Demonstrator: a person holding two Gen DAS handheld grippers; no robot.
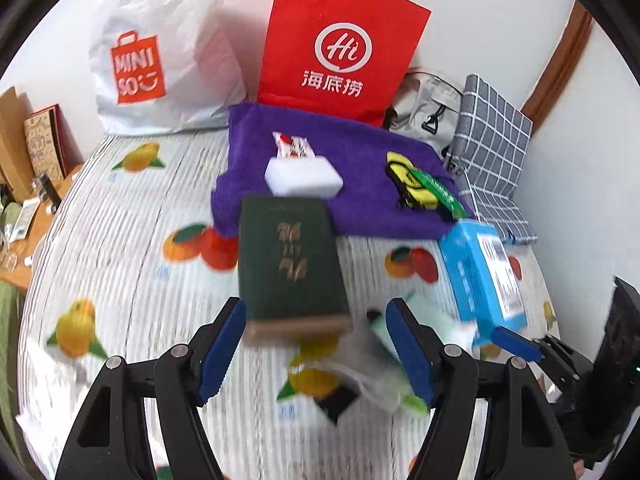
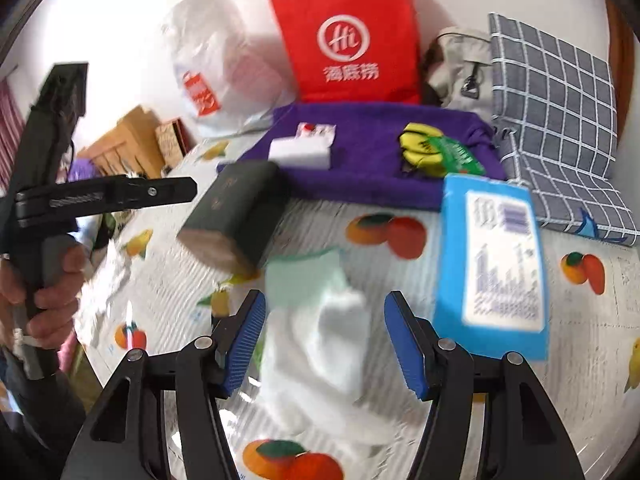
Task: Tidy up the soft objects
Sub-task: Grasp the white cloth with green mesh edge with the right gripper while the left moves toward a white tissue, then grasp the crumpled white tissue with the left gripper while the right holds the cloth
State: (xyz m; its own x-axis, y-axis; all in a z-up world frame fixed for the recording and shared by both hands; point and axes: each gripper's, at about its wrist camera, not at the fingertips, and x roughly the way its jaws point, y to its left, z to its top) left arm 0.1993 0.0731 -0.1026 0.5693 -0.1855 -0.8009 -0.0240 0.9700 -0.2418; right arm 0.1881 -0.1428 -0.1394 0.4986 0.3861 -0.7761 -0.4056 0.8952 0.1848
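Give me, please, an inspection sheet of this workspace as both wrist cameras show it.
Surface: fruit-print cloth covers the table.
Job's things: purple towel carries white sponge, snack packet and yellow-green item; pale green cloth lies in front of the right gripper.
Clutter: dark green box, blue box, red paper bag, white plastic bag, checked cushion.
Grippers: left gripper open, empty; right open, empty.
Cables: nothing seen.
Surroundings: white wall, wooden shelf.
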